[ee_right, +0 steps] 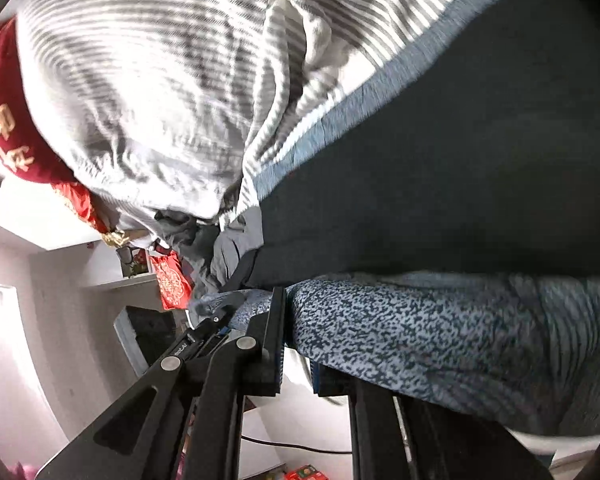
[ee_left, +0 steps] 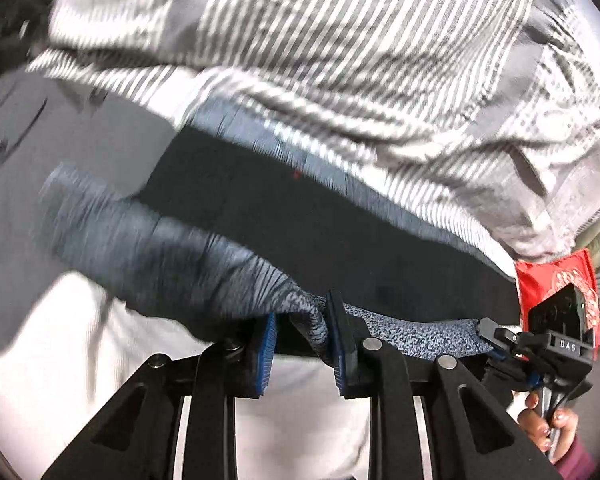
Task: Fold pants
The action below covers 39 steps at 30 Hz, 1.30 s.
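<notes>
Both grips are set on the blue-and-white speckled knit pants (ee_left: 416,330). Your left gripper (ee_left: 300,344) has its fingers clamped on a bunched fold of the fabric, and the right gripper (ee_right: 296,344) is nearly closed, with the same edge pinched between its fingers. The pants hang stretched between the two, lifted above the grey-and-white striped bedsheet (ee_left: 320,40), dark inner side facing the bed. My read: you're mid-fold, carrying the held edge over. Next, keep both grips level and the edge taut, lay it square onto the far half, then release.
</notes>
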Motion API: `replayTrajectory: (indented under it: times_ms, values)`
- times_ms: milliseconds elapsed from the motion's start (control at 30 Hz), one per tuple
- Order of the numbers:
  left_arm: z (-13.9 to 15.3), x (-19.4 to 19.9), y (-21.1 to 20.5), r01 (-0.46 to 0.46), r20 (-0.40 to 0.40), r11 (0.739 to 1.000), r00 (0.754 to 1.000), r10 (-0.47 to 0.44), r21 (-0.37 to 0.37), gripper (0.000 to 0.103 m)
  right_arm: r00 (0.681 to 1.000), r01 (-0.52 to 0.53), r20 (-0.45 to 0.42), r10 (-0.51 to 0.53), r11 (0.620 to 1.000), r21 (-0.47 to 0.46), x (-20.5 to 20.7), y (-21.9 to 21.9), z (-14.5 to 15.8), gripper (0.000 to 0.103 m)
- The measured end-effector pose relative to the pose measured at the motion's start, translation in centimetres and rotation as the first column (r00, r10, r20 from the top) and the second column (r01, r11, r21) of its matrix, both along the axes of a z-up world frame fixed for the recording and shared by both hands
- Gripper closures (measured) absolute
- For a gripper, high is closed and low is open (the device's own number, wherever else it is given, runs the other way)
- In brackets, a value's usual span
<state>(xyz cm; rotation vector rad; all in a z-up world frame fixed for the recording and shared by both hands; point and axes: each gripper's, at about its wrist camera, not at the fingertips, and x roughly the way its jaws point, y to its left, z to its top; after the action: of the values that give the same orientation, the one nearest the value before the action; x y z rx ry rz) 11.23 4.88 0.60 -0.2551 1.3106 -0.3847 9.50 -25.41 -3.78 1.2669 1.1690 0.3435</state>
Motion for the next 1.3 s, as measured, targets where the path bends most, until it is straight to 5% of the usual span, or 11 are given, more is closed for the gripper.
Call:
replayTrajectory:
  times_ms: [333,567,633,700,800,867,933,1033,1167,1300]
  values:
    - [-3.5,8.7,-5.6,-0.036,0.064,0.993,0.997,0.029,0.113,0.077,0.995,-0.067,-0.073,0.061,0.994,-0.085,11.5,-3.6,-5.0,0.089]
    - [-5.9,11.2,-8.5,-0.031,0.077,0.968,0.997,0.012,0.248,0.077,0.984,-0.144,-0.122,0.127,0.979,-0.143,15.0,-3.2,-8.6,0.089]
    - [-6.0,11.5,-9.1,-0.036,0.089,0.959,0.996,0.011,0.281,0.069,0.982,-0.154,-0.131,0.135,0.978,-0.144,15.3,-3.1,-9.1,0.089]
    - [-5.3,11.6,-9.3,-0.055,0.113,0.957,0.993,0.024,0.284,0.052,0.98,-0.169,-0.135,0.15,0.975,-0.147,15.8,-3.0,-9.3,0.086]
    - [-3.6,11.5,-9.6,-0.092,0.173,0.933,0.984,0.032,0.348,0.031,0.979,-0.184,-0.115,0.167,0.971,-0.154,16.2,-3.2,-8.6,0.065]
    - [-2.9,11.3,-9.5,-0.092,0.183,0.926,0.983,0.025,0.365,0.031,0.982,-0.178,-0.094,0.165,0.972,-0.154,16.3,-3.7,-7.7,0.036]
    - [-2.7,10.7,-9.6,-0.073,0.153,0.925,0.988,0.016,0.372,0.031,0.985,-0.168,-0.063,0.159,0.971,-0.172,16.4,-4.0,-6.2,0.026]
    - [-3.2,8.8,-11.0,-0.001,0.116,0.91,0.992,-0.051,0.414,0.031,0.987,-0.158,-0.016,0.159,0.954,-0.256,15.5,-4.6,-2.9,0.024]
    - [-5.2,5.5,-13.2,0.081,0.057,0.9,0.992,-0.116,0.428,0.031,0.98,-0.183,0.035,0.194,0.96,-0.211,11.8,-4.5,-0.8,0.024]
    - [-7.8,3.9,-15.2,0.136,0.011,0.86,0.987,-0.162,0.492,0.031,0.96,-0.278,-0.07,0.269,0.929,-0.242,8.3,-3.8,-3.8,0.024]
